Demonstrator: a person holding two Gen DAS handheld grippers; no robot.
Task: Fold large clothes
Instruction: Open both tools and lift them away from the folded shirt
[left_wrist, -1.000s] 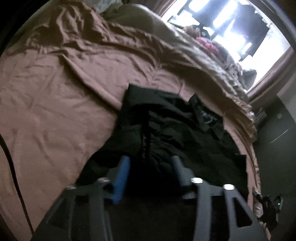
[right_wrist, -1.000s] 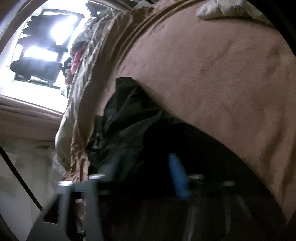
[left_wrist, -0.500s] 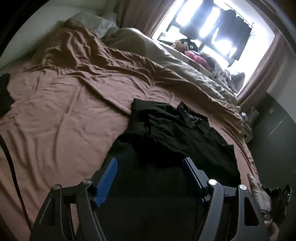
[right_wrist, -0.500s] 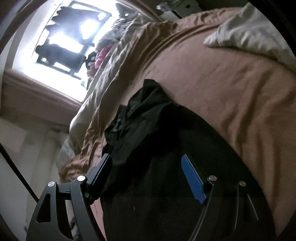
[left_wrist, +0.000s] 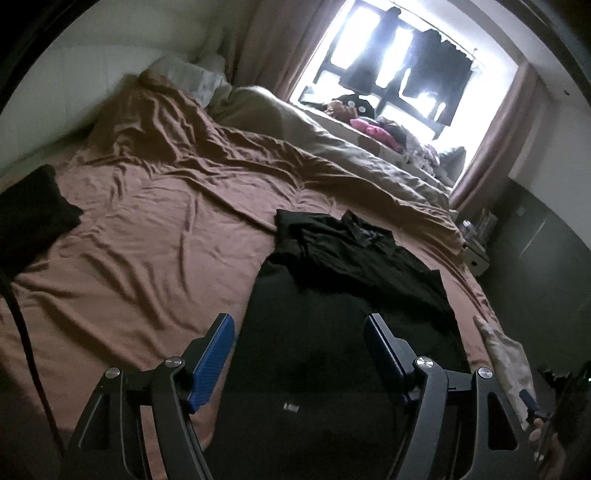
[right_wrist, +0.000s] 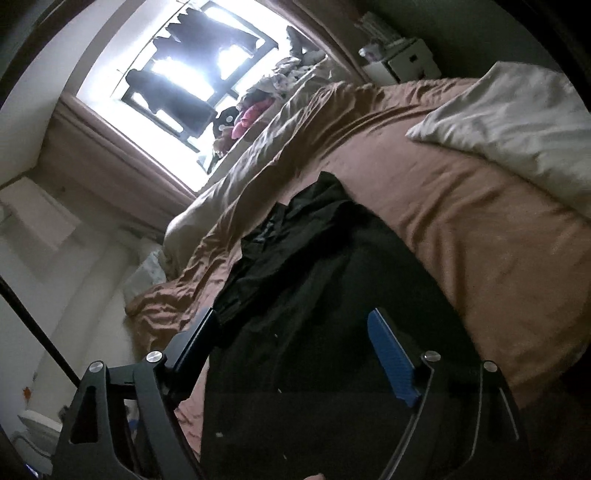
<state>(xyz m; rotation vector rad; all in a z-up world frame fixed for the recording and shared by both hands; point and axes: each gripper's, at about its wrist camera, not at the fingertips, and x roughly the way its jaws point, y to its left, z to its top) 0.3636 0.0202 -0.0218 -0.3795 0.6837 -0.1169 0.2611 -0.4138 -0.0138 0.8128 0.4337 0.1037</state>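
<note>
A black collared garment (left_wrist: 351, 291) lies on the brown bed sheet (left_wrist: 140, 251), its lower half spread flat and its upper part with the collar rumpled at the far end. My left gripper (left_wrist: 299, 325) is open and empty, raised above the garment's near part. In the right wrist view the same garment (right_wrist: 317, 295) runs away from me. My right gripper (right_wrist: 291, 325) is open and empty above it.
A second dark cloth (left_wrist: 29, 218) lies at the bed's left edge. A beige duvet (left_wrist: 332, 147) is bunched along the far side under the bright window (left_wrist: 399, 70). A white pillow or blanket (right_wrist: 517, 133) lies on the bed at the right. Dark cabinets (left_wrist: 546, 273) stand beyond the bed.
Both grippers have opened, let go of the black garment and pulled up and back from it. The garment now lies on the bed.
</note>
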